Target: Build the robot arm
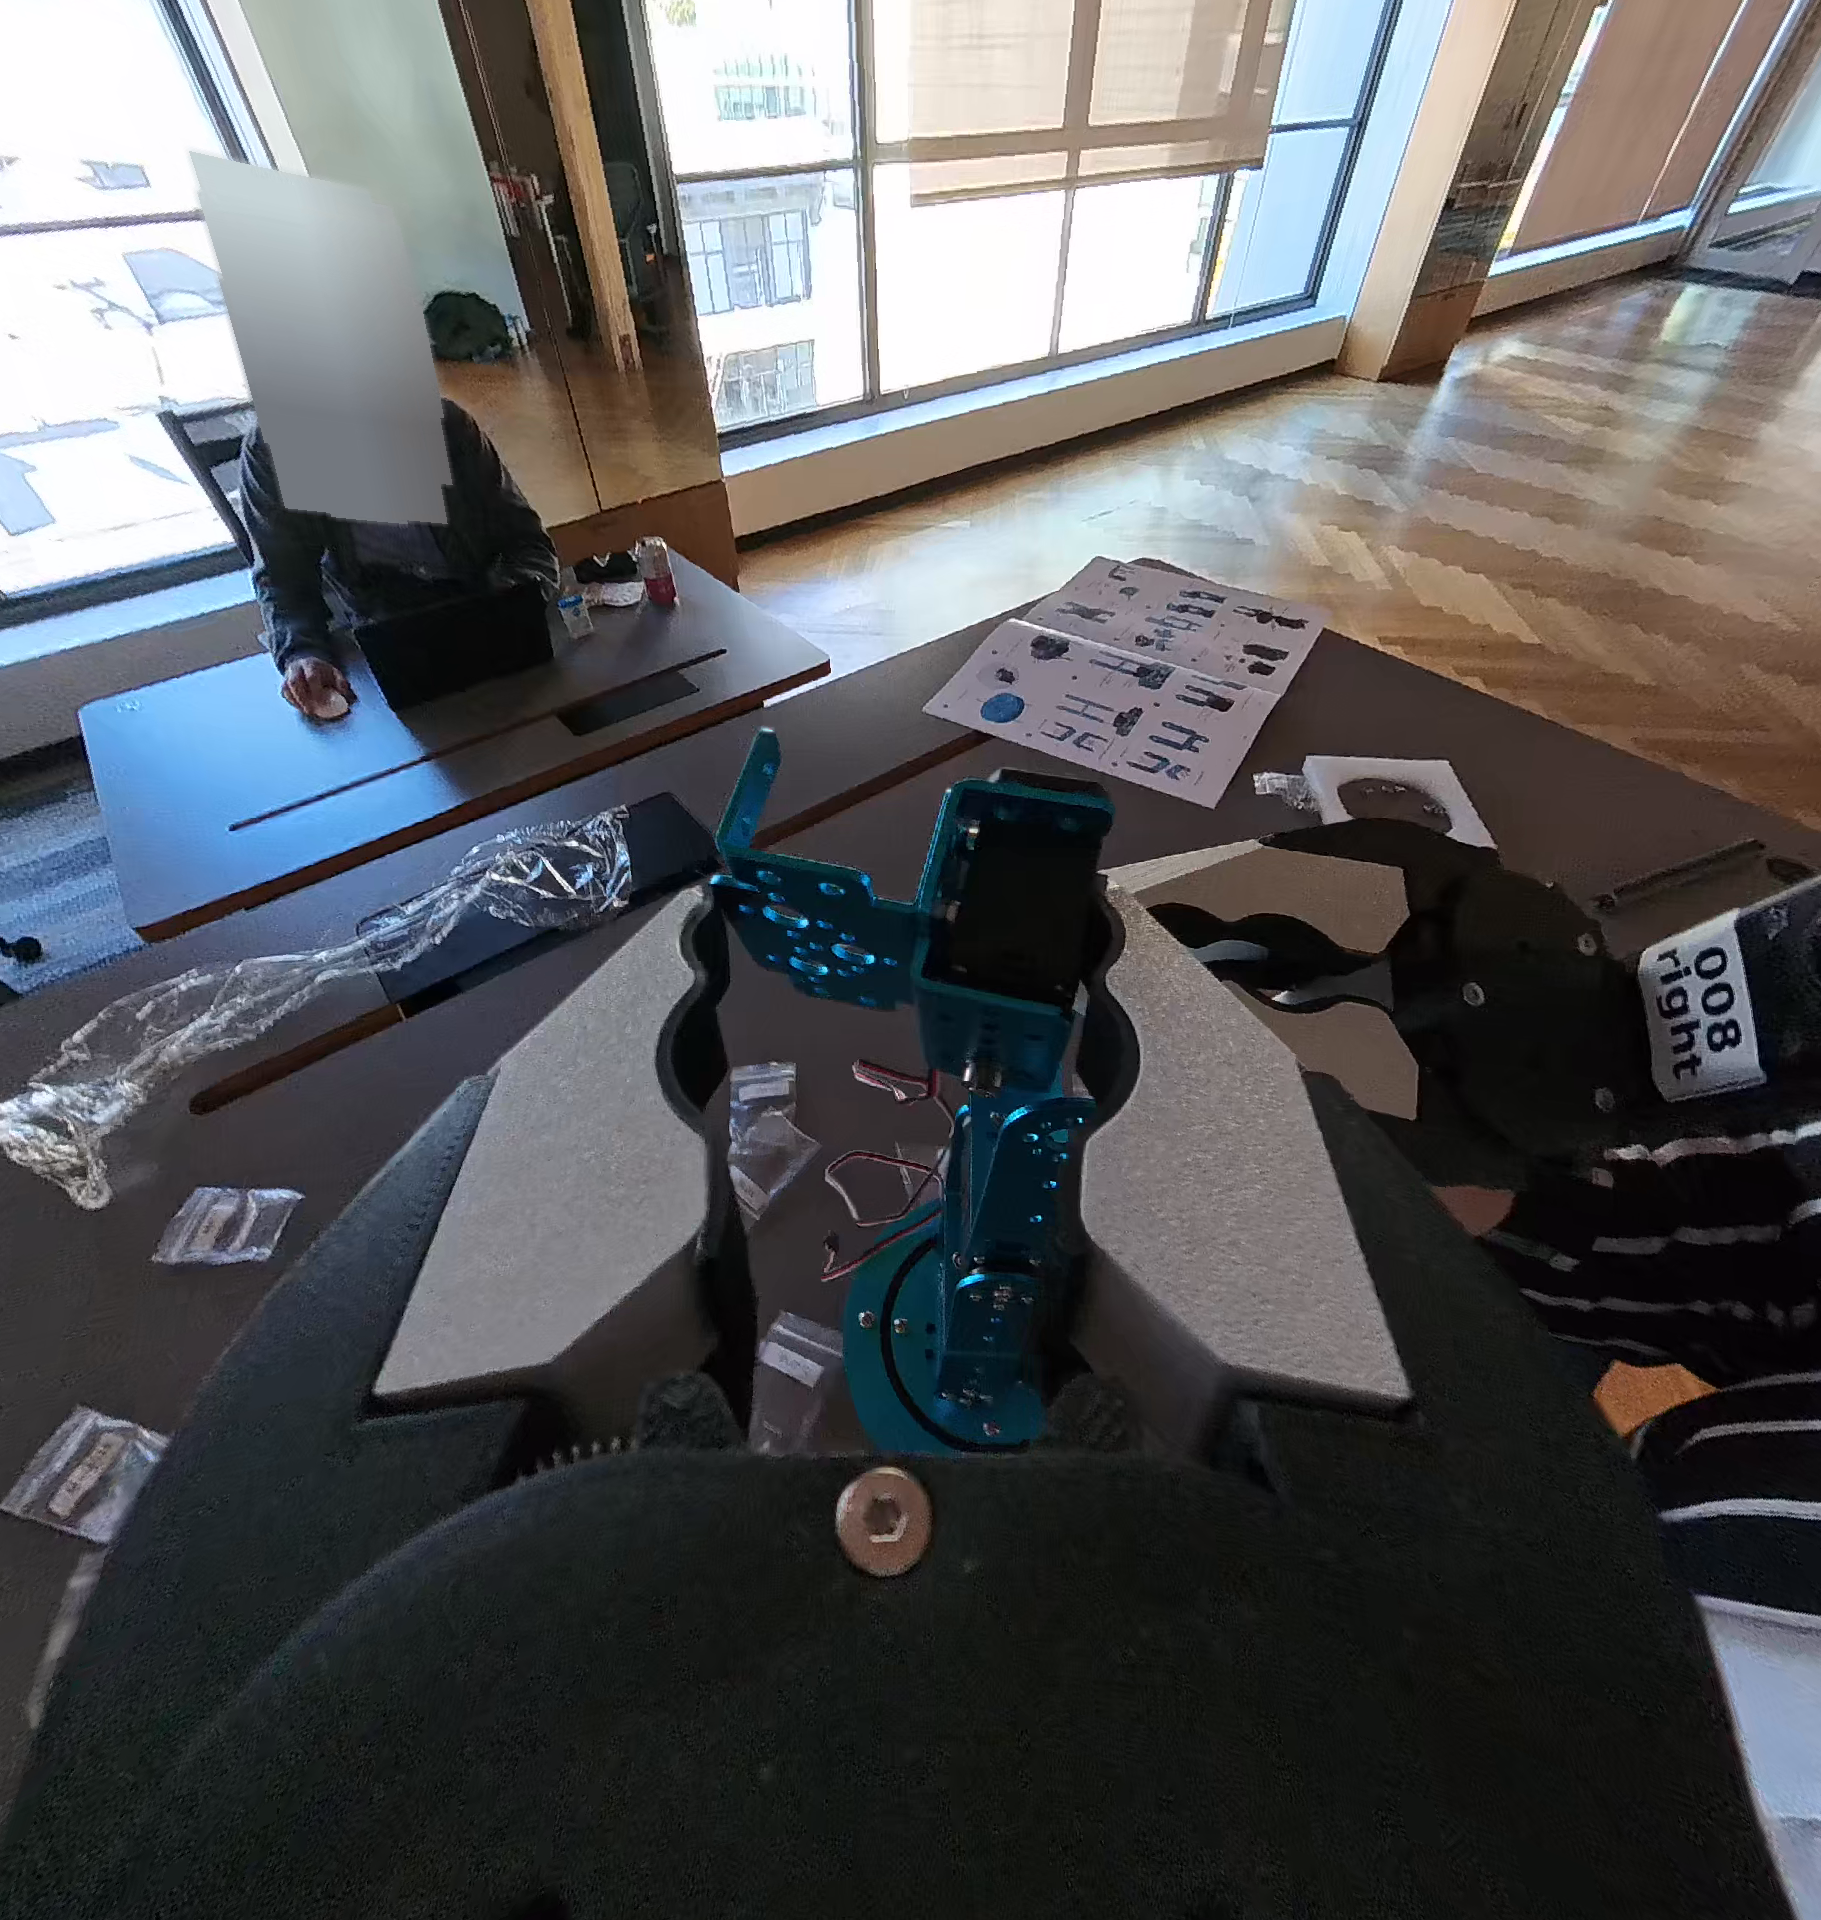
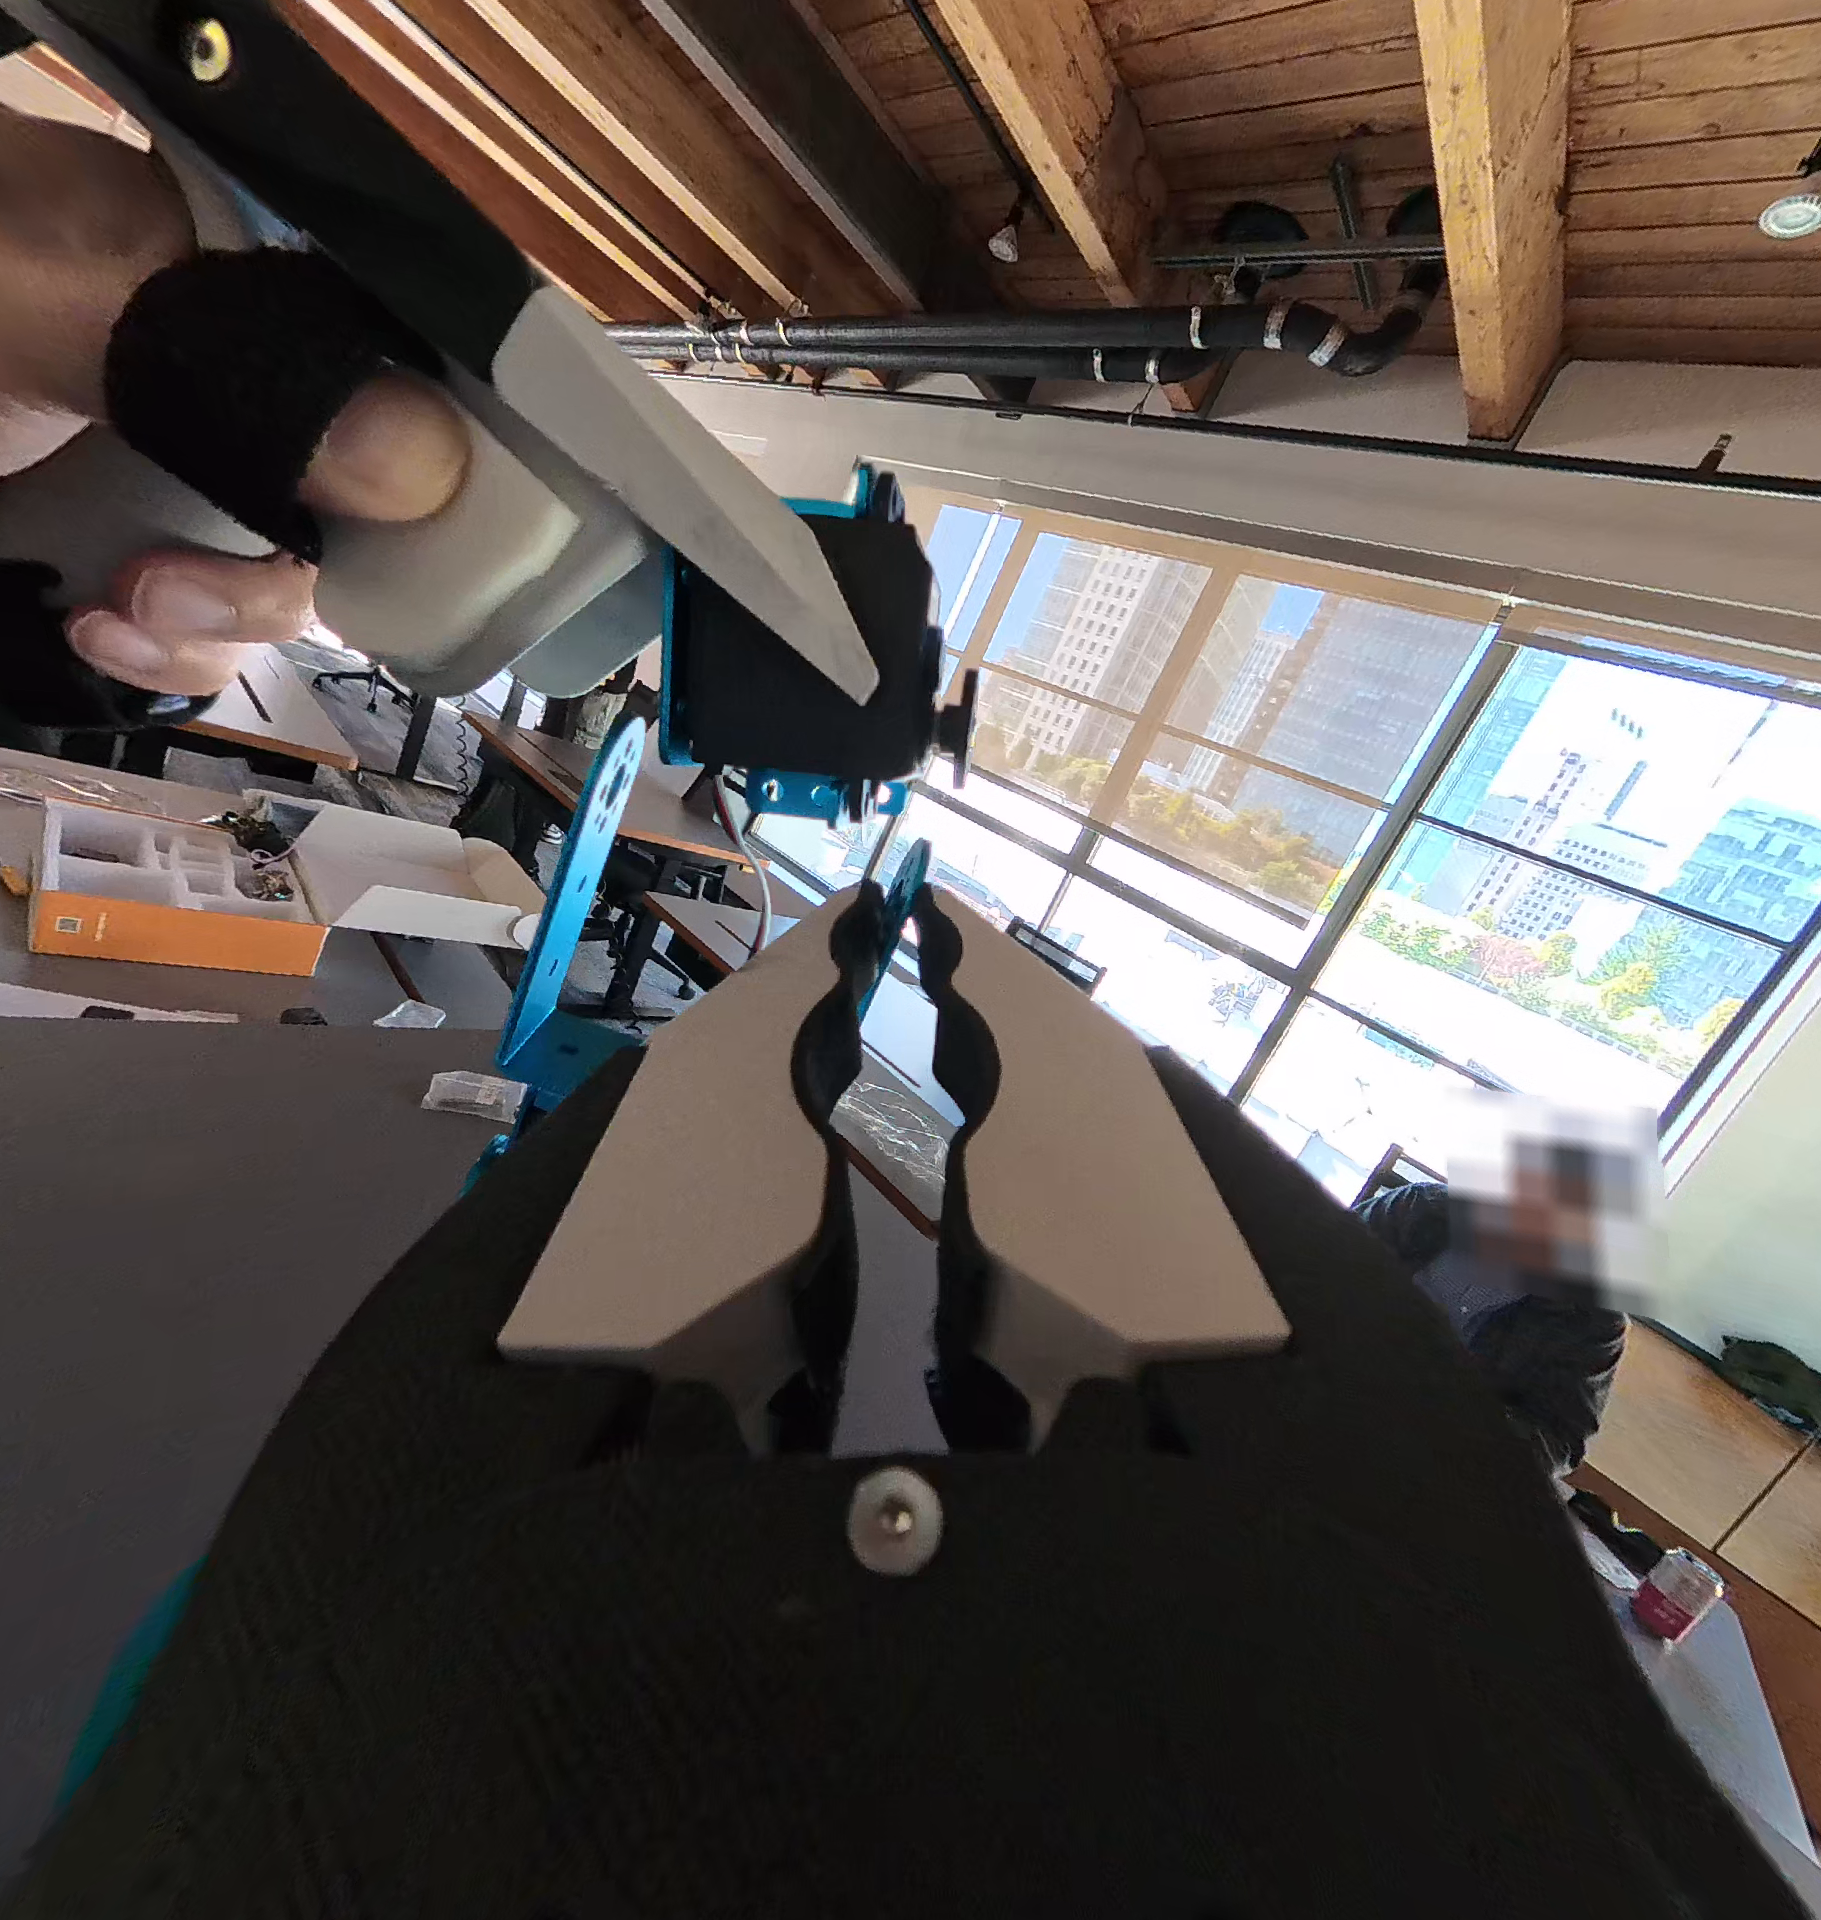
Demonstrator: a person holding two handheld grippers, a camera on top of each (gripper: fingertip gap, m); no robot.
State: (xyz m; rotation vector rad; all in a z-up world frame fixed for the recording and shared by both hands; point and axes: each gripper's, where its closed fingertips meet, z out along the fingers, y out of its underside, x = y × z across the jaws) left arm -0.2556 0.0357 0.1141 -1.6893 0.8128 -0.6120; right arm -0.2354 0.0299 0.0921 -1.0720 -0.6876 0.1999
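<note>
A blue metal robot-arm assembly [image 1: 999, 1174] stands on its round base [image 1: 880, 1351] on the dark table [image 1: 106, 1330]. At its top are a black servo [image 1: 1020, 914] in a blue frame and a blue U-bracket [image 1: 797, 925]. My left gripper [image 1: 911, 925] is closed around this top part, the right finger against the servo and the left finger at the bracket. My right gripper [image 2: 893, 904] is nearly closed, its tips pinching the thin round end of a blue bracket [image 2: 908, 871] just below the servo [image 2: 781, 675]. It also shows in the left wrist view [image 1: 1457, 935], reaching in from the right.
A printed instruction sheet [image 1: 1124, 675] lies at the back of the table. Crumpled clear plastic wrap [image 1: 366, 935], small parts bags [image 1: 225, 1226] and loose wires [image 1: 885, 1164] lie around the base. An orange parts box [image 2: 173, 904] stands farther off. A person [image 1: 397, 582] sits at another desk. The tips of both grippers are at nearly the same place.
</note>
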